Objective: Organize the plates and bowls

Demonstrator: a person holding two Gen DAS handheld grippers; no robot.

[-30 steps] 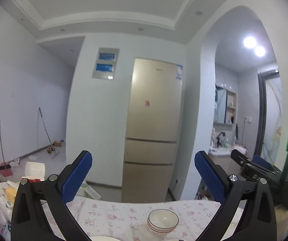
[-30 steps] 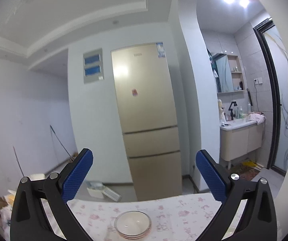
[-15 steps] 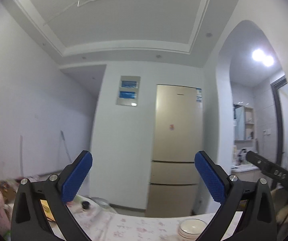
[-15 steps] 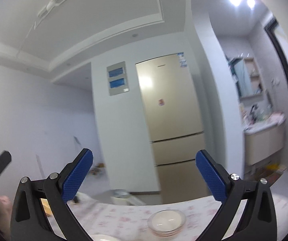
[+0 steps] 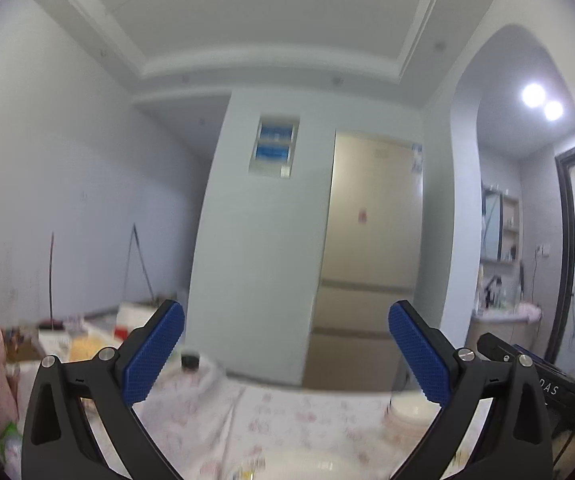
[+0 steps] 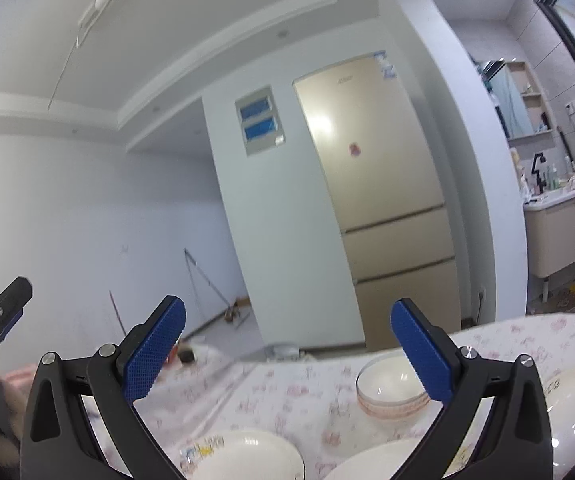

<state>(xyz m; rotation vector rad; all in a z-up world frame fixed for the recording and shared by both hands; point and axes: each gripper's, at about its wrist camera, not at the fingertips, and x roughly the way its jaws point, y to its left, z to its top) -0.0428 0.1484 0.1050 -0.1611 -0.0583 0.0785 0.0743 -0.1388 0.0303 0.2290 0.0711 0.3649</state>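
A lived-in home. A tall beige three-door refrigerator (image 6: 387, 200) stands beside an arched washroom with a cream vanity cabinet (image 6: 563, 232). A pink floral tablecloth (image 6: 287, 396) covers the table.

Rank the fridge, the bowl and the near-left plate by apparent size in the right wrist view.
1. Fridge, largest by far, though farthest.
2. Plate, cut off by the frame edge.
3. Bowl, partly hidden by a finger.
Plate against bowl is unsure: the plate lies nearer.

A white bowl (image 6: 387, 390) with a pink-patterned band sits upright mid-table; 3 white plates (image 6: 243, 456) lie along the near edge.
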